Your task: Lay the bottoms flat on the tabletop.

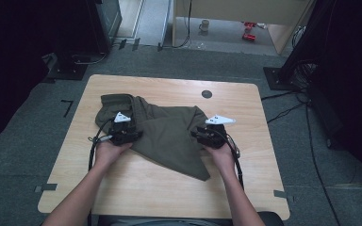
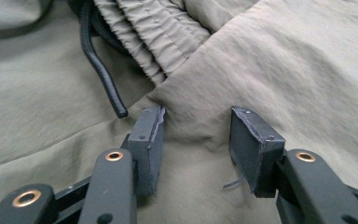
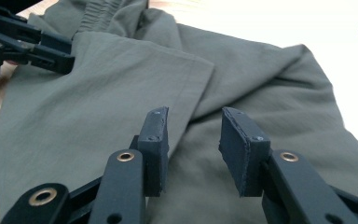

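Both tools [image 2: 196, 135] [image 3: 193, 140] gape over olive shorts [image 1: 169, 132] on table [image 1: 169, 197], nothing pinched.

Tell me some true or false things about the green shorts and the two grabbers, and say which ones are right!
1. The olive green shorts lie crumpled on the wooden table. True.
2. The left gripper is clamped shut on the black drawstring. False: its jaws stand apart over the fabric, and the drawstring lies beside them.
3. The right gripper has its jaws open above the shorts. True.
4. The shorts hang over the table's edge. False: they lie wholly on the tabletop.
5. A mug stands on the floor beyond the table. True.
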`<state>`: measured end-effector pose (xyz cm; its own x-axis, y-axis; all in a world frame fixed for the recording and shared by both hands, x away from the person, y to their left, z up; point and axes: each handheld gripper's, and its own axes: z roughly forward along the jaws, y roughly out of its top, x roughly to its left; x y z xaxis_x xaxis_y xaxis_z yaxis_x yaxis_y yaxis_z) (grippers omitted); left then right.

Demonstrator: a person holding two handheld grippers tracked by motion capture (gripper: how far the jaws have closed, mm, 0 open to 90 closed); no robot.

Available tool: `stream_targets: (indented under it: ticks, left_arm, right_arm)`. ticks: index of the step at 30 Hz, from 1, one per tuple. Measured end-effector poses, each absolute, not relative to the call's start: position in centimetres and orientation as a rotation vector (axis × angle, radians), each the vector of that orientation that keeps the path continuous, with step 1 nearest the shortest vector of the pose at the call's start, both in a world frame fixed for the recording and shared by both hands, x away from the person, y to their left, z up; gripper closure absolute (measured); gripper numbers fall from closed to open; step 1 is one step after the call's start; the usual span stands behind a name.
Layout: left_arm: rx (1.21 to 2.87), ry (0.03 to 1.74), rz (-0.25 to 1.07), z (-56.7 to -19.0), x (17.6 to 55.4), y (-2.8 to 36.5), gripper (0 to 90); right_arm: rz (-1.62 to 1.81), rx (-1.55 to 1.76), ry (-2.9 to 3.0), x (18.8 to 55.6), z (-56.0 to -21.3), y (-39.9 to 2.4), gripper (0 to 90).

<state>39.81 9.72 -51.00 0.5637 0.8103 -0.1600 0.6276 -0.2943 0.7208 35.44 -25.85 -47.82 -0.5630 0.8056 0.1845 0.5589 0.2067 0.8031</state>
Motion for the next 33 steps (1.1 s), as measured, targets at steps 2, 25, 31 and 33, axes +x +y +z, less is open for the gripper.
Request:
stream_targets:
  ticks: [2, 25, 31, 33]
  left_arm:
    - [1.996, 1.165, 0.296, -51.1, 40.1, 9.9, 53.5]
    - [1.96, 1.144, 0.356, -48.6, 36.6, 13.8, 45.2]
    - [1.971, 1.134, 0.343, -48.8, 36.6, 13.9, 45.5]
    - [1.96, 1.141, 0.341, -48.7, 36.7, 14.0, 45.7]
  right_arm:
    - [1.293, 1.299, 2.22, 36.2, -47.8, -25.6, 62.7]
    - [1.253, 1.226, 2.237, 42.1, -47.4, -21.7, 56.6]
    - [1.203, 1.326, 2.266, 43.5, -49.8, -21.8, 54.9]
    - [1.203, 1.333, 2.271, 43.6, -50.1, -21.8, 54.4]
